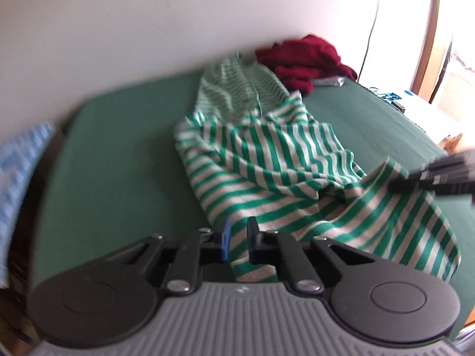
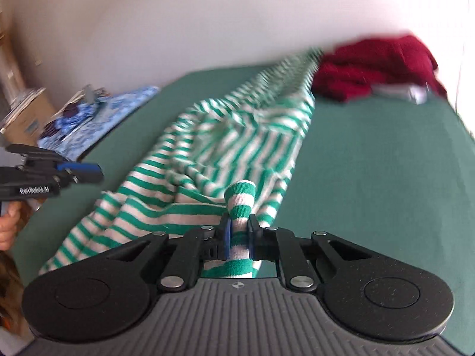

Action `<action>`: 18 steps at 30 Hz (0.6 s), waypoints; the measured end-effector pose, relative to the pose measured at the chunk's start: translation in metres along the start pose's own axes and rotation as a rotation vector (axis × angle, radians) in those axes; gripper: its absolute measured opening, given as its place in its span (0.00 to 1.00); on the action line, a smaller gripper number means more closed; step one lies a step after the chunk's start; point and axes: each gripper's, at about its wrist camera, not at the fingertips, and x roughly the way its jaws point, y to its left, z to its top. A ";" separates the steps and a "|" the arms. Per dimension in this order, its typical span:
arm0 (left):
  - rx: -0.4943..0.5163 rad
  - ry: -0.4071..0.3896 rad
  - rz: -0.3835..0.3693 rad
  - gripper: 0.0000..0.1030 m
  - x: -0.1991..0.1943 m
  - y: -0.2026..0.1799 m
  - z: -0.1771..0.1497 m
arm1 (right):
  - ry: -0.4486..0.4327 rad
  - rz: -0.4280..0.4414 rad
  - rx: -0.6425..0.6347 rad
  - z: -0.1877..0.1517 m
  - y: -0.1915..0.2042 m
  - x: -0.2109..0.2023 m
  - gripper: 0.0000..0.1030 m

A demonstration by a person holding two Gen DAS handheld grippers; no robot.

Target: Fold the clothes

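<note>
While only the right wrist view shows a hand at nine o'clock, both grippers, left gripper and right gripper, pinch the crumpled green-and-white striped garment.

One striped garment, one red garment.

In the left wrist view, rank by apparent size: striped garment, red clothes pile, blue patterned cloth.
1. striped garment
2. red clothes pile
3. blue patterned cloth, though it is cut off at the edge, so 2 and 3 are unsure.

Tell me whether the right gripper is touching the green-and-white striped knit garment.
Touching. The right wrist view shows the right gripper pinching a fold of the green-and-white striped knit garment.
</note>
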 end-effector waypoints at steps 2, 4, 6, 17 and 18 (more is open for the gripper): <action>-0.005 0.035 -0.008 0.06 0.014 0.001 -0.002 | 0.033 -0.012 -0.031 -0.006 0.004 0.012 0.12; -0.010 0.025 -0.003 0.08 0.003 0.003 -0.007 | 0.040 -0.068 -0.091 -0.011 0.011 0.015 0.19; -0.016 0.015 0.002 0.19 -0.008 0.005 -0.012 | 0.036 -0.093 -0.087 -0.008 0.011 0.004 0.22; -0.094 0.161 -0.146 0.45 -0.054 -0.010 -0.077 | -0.039 0.147 -0.293 -0.001 0.091 0.000 0.32; -0.115 0.159 -0.152 0.46 -0.055 -0.009 -0.079 | -0.037 0.143 -0.319 0.001 0.100 0.010 0.32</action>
